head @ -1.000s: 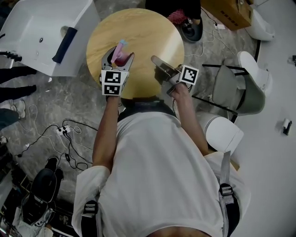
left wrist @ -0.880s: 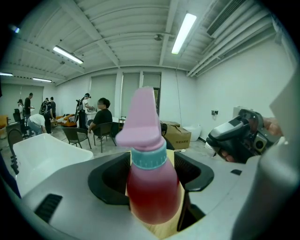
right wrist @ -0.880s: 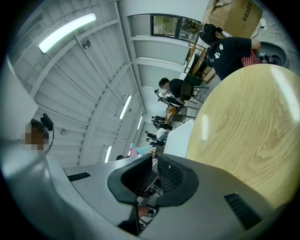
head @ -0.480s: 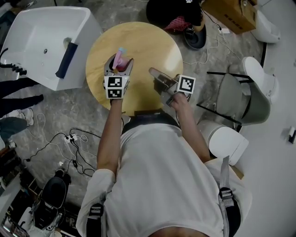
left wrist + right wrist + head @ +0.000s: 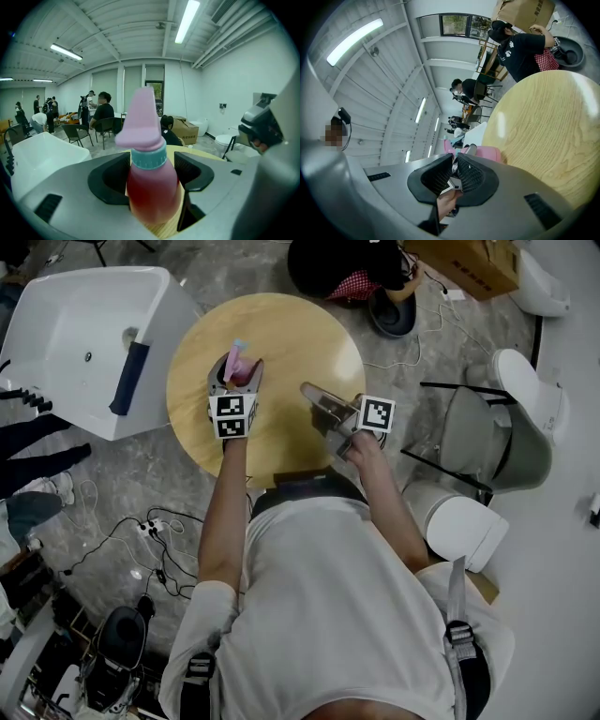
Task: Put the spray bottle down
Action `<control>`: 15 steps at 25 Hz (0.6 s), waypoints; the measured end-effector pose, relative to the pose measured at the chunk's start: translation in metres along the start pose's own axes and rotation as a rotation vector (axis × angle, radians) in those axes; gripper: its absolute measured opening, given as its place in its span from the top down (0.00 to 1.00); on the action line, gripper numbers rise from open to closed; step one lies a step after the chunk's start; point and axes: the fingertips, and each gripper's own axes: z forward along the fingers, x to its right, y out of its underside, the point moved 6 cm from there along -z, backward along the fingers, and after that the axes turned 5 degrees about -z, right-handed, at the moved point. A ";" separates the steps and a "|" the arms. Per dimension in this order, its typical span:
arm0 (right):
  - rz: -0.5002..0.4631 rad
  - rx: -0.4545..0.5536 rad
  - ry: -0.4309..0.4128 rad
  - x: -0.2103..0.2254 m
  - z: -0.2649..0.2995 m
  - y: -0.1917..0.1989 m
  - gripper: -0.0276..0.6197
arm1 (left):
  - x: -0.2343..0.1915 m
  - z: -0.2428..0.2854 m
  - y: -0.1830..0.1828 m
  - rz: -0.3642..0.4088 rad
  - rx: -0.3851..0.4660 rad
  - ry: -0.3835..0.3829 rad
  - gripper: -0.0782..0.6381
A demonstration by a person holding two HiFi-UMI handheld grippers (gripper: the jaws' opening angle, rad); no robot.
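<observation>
Round wooden desk [image 5: 291, 334] on grey stone floor, with white basin [image 5: 84, 315] just beside it at the left. Over the left part of the desk, left hand-held gripper [image 5: 234, 371] clamped on the spray bottle [image 5: 152, 187]: red body, teal collar, pink cap, upright between the jaws. Cannot tell whether its bottom touches the wood. Over the right part, right hand-held gripper [image 5: 455, 174] with jaws almost together, holding nothing, apart from the bottle.

White shirt [image 5: 328, 596]; left claw [image 5: 234, 379] and right claw [image 5: 310, 391] grey.
</observation>
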 end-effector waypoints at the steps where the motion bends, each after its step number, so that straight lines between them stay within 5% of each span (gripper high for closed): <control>1: 0.001 -0.001 0.000 0.001 -0.001 -0.002 0.93 | 0.000 0.004 0.001 0.002 -0.002 -0.002 0.49; 15: 0.016 -0.026 0.005 0.014 -0.002 -0.019 0.93 | -0.001 0.036 0.008 0.019 -0.015 -0.038 0.49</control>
